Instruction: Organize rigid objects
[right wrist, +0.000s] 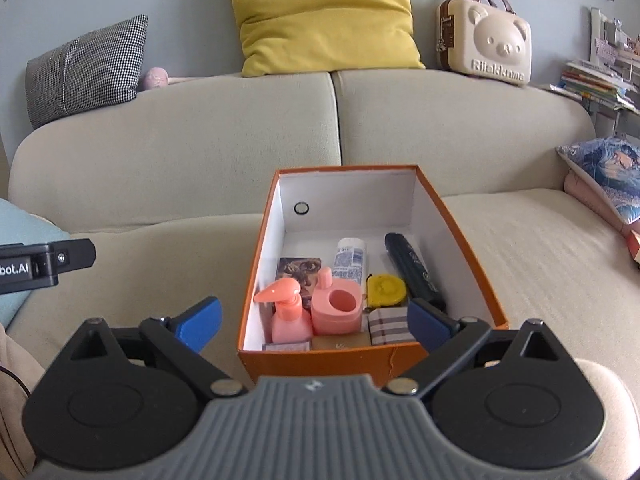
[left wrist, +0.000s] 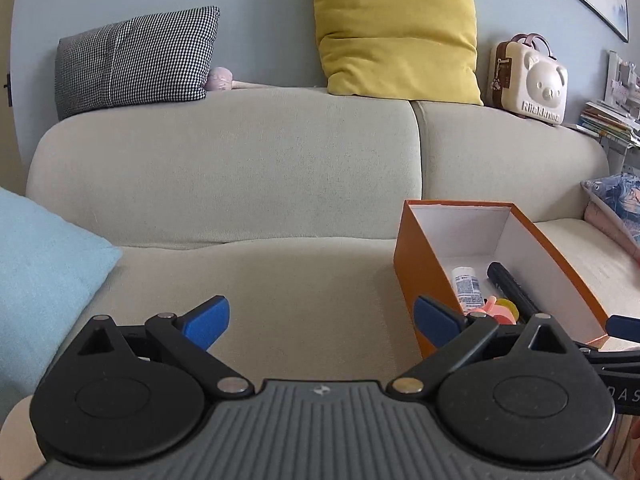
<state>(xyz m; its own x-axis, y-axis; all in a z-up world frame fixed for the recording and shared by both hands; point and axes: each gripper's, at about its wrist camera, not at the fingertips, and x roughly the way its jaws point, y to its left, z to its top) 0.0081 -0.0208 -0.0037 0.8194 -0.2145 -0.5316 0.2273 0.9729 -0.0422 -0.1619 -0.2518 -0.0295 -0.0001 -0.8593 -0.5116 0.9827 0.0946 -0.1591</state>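
Both my left gripper [left wrist: 322, 322] and right gripper [right wrist: 314, 322] gape empty; orange box [right wrist: 452, 216] at 12 o'clock looks packed. Next: verify nothing remains outside.

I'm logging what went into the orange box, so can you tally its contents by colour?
In the orange box, from the right wrist view:
Pink: 2, pump bottle and round holder
White: 1, tube
Yellow: 1, tape measure
Black: 1, long cylinder
Plaid: 1, small pouch
Brown: 2, picture card and flat box
Total: 8, plus one partly hidden flat item.
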